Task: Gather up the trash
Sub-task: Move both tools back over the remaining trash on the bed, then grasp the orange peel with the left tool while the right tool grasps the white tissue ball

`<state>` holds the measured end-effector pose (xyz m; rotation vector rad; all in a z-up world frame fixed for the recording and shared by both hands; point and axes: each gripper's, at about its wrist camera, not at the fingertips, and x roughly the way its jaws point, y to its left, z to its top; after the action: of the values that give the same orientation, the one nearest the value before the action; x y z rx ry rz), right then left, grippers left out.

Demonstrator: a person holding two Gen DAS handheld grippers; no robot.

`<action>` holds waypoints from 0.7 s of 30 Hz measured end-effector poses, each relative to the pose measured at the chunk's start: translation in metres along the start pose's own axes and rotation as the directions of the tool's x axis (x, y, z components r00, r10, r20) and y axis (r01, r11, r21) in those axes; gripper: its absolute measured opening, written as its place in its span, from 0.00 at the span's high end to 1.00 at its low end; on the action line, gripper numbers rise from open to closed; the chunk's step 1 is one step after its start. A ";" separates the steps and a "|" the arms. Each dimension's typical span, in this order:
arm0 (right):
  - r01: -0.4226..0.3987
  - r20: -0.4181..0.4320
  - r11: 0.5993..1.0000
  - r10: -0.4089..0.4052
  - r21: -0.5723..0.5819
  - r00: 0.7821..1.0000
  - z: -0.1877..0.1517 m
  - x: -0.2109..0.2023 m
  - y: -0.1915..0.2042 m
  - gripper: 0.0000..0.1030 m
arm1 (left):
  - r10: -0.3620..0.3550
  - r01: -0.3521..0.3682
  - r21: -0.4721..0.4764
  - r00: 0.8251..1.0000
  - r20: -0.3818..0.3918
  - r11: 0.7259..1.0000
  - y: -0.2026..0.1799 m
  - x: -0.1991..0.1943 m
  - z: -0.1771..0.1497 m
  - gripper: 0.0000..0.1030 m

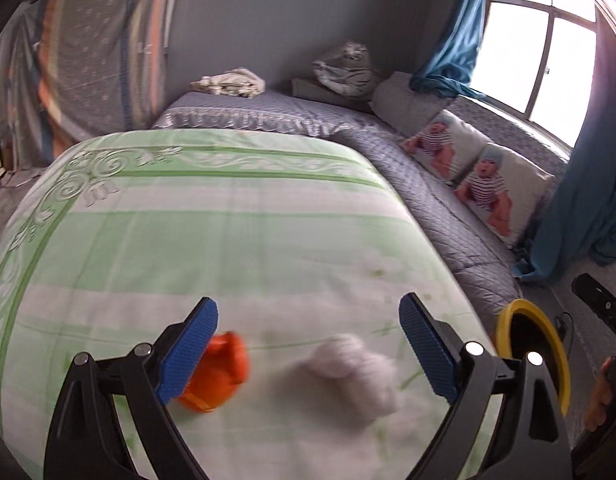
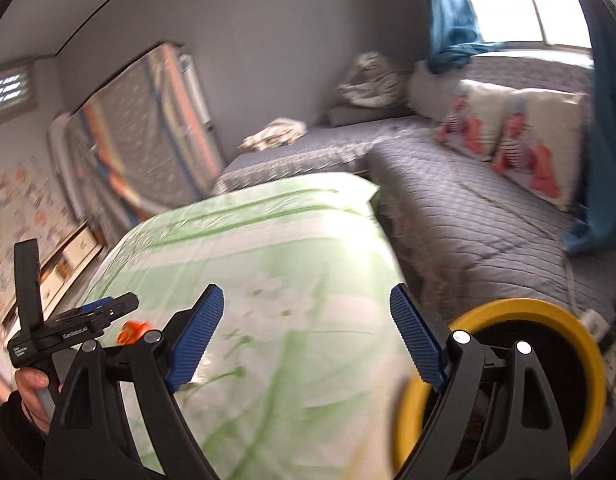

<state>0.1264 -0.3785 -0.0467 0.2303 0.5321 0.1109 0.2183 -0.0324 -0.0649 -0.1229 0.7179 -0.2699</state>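
Note:
An orange crumpled wrapper (image 1: 218,372) and a white crumpled tissue (image 1: 354,368) lie on the green and white bedspread (image 1: 188,232). My left gripper (image 1: 308,348) is open and empty just above them, with the wrapper at its left finger and the tissue between the fingers. A bin with a yellow rim (image 1: 548,344) stands off the bed's right edge. My right gripper (image 2: 306,336) is open and empty over the bedspread (image 2: 268,248), next to the bin (image 2: 580,352). The wrapper (image 2: 133,331) shows small at the left, beside the left gripper body (image 2: 74,328).
A grey quilted sofa bed (image 1: 428,184) with two baby-print pillows (image 1: 468,168) runs along the window wall. Blue curtains (image 1: 580,208) hang at the right. A folded mattress (image 1: 100,60) leans on the far wall. Cloth bundles (image 1: 228,82) lie at the back.

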 end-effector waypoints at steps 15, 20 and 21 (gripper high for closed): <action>-0.154 -0.193 0.973 0.120 -0.173 0.974 -0.044 0.066 0.089 0.21 | 0.084 -0.091 -0.064 0.991 -0.102 0.994 0.068 0.016 -0.045 0.14; -0.196 -0.237 0.954 0.142 -0.225 0.961 -0.054 0.078 0.102 0.21 | 0.094 -0.102 -0.070 0.989 -0.113 0.992 0.072 0.025 -0.043 0.14; -0.203 -0.248 0.950 0.143 -0.237 0.958 -0.057 0.082 0.106 0.21 | 0.092 -0.101 -0.075 0.989 -0.117 0.992 0.072 0.027 -0.043 0.14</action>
<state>0.1622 -0.2519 -0.1082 0.0050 0.7193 0.3815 0.2241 0.0284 -0.1285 -0.1501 0.8451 -0.1562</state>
